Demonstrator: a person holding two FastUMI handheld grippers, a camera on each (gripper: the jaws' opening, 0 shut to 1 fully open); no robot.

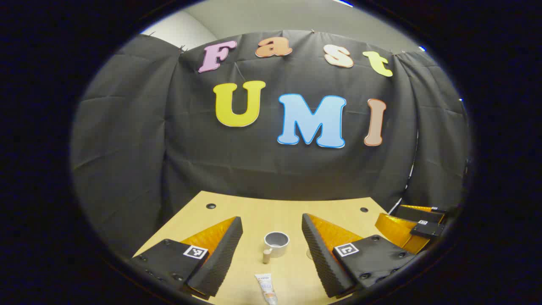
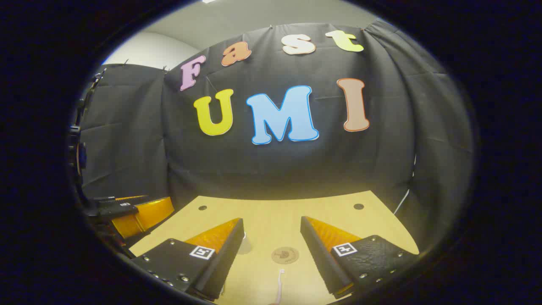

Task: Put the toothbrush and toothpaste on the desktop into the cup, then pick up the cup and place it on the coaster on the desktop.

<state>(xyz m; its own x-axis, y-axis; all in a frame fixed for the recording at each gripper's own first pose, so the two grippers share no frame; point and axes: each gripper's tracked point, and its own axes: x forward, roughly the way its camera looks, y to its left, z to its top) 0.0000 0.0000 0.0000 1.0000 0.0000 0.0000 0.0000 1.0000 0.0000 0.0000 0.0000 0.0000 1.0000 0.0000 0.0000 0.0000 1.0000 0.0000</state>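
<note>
- The desktop [image 1: 254,212] carries everything; nothing is in the cup yet.
- The left gripper [image 1: 271,254] hangs wide open and empty, with the cup [image 1: 276,243] ahead between its fingers.
- The right gripper [image 2: 271,254] is likewise spread and empty, the coaster [image 2: 285,255] ahead.
- The toothpaste [image 1: 266,288] lies lengthwise, nearest the left gripper.
- The toothbrush [image 2: 279,286] lies lengthwise, nearest the right.

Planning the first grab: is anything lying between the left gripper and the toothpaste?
Nothing visible blocks it. In the left gripper view the toothpaste lies flat on the desktop between the open fingers of the left gripper, nearer than the cup, which stands beyond it.
</note>
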